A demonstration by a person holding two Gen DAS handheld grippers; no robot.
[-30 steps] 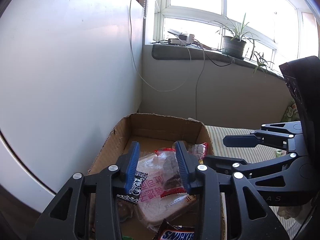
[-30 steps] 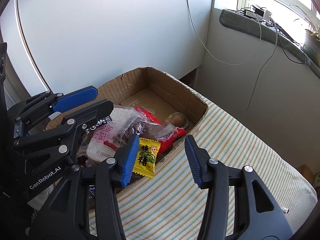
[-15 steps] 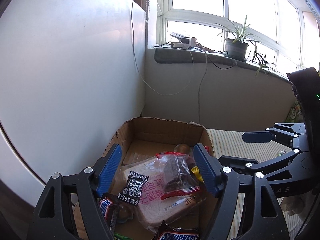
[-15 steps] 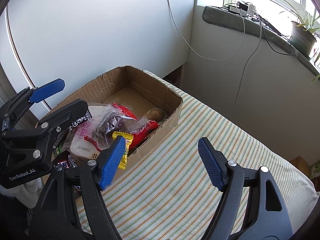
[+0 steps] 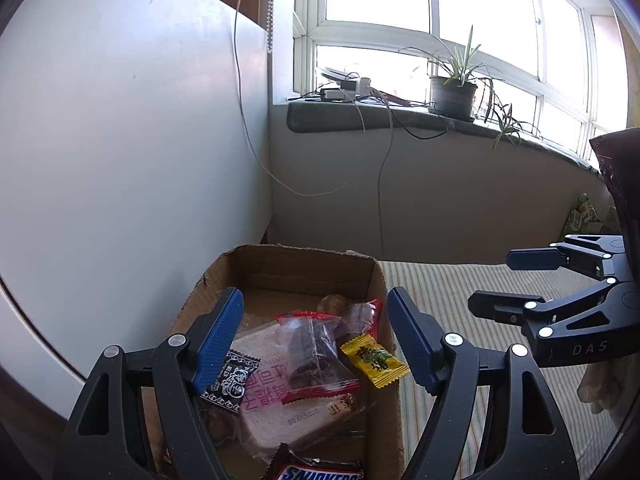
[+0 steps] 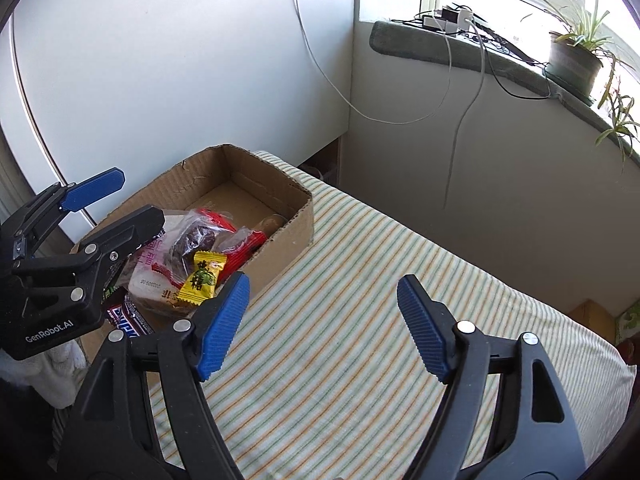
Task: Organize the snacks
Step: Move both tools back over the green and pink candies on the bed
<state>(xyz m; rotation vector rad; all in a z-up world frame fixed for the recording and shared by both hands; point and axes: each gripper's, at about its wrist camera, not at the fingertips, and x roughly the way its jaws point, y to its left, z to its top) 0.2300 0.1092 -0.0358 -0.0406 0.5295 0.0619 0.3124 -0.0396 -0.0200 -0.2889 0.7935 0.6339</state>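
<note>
A cardboard box (image 5: pixel 384 312) (image 6: pixel 276 176) stands on the striped surface and holds several snacks: a wrapped sandwich (image 5: pixel 288 404), a clear packet with red ends (image 5: pixel 316 356) (image 6: pixel 200 236), a yellow candy (image 5: pixel 374 360) (image 6: pixel 202 278), a black patterned packet (image 5: pixel 230 380) and a Snickers bar (image 5: pixel 320 472). My left gripper (image 5: pixel 316 340) (image 6: pixel 120 204) is open and empty above the box. My right gripper (image 6: pixel 324 320) (image 5: pixel 508 280) is open and empty above the striped surface, right of the box.
The striped cloth surface (image 6: pixel 360 320) stretches right of the box. A white wall panel (image 5: pixel 120 160) stands close behind the box. A windowsill (image 5: pixel 400 120) carries a potted plant (image 5: pixel 454 92) and chargers with hanging cables (image 5: pixel 380 184).
My left gripper opened wide, let go of the clear red-ended packet and rose above the box. My right gripper opened wider and drew back to the right, away from the box.
</note>
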